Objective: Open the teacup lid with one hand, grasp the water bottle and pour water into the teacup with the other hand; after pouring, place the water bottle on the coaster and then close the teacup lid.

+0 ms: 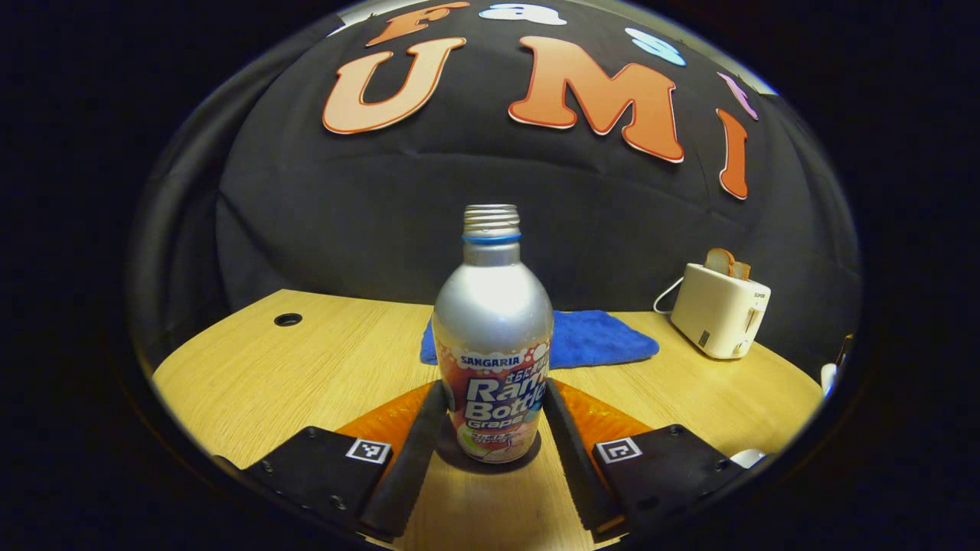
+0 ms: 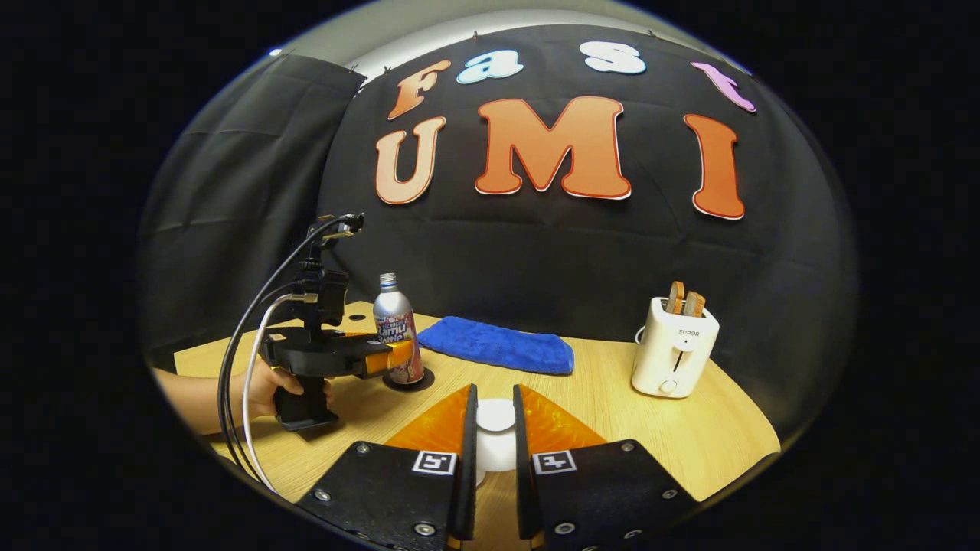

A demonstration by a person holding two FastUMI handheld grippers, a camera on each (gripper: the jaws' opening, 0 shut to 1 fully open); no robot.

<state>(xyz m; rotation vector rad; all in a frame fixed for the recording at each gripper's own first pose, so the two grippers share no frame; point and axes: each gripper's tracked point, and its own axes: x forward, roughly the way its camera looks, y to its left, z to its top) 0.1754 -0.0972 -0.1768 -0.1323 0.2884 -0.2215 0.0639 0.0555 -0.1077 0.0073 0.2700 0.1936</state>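
A silver water bottle (image 1: 492, 337) with a printed label and no cap stands upright on a dark round coaster (image 1: 532, 458). My left gripper (image 1: 491, 398) is shut on its lower half, one finger against each side. The right gripper view shows the same bottle (image 2: 396, 337), the coaster (image 2: 426, 380) and the left gripper (image 2: 398, 353), held by a hand (image 2: 264, 386). Nearer me, my right gripper (image 2: 494, 417) is shut on the white teacup lid (image 2: 496, 415). White of the teacup (image 2: 490, 459) shows just below. I cannot tell whether the lid is lifted off.
On the wooden table (image 2: 597, 398), a blue cloth (image 2: 498, 346) lies behind the bottle. A white toaster (image 2: 674, 348) with bread slices stands at the right. A cable hole (image 1: 288, 319) is at the far left. Cables (image 2: 245, 360) trail from the left gripper.
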